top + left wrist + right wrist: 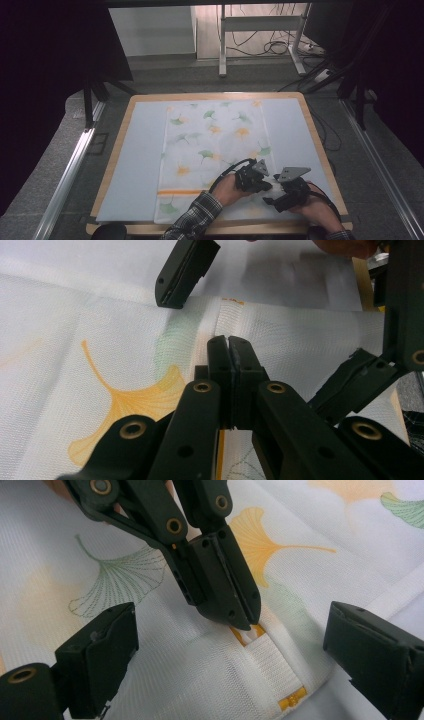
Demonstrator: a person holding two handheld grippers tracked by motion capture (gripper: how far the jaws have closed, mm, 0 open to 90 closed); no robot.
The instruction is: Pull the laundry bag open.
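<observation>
Centrally on the pale blue mat lay the white mesh bag, printed with green and orange ginkgo leaves, its long axis running from the near edge of the wooden table toward the far edge. An orange stripe crossed its lower left part. At the bag's lower right corner both hands met. The left hand, in a plaid sleeve, reached up from the bottom centre of the high view and angled right; the right hand came in from the lower right and angled left.

The left gripper had its jaws pressed together on a small white zipper tab with an orange end, seen in the centre of the right gripper view; the tab itself was mostly covered by the jaw tips. A white ribbed strip ran from it toward the lower right of that view, ending at a small orange fitting.

The right gripper stood wide, one jaw at the lower left and one at the right edge of its own view, both just above the mesh on either side of the strip; whether they touched the fabric was hard to tell. The bag's near edge in the high view was hidden behind the hands.
</observation>
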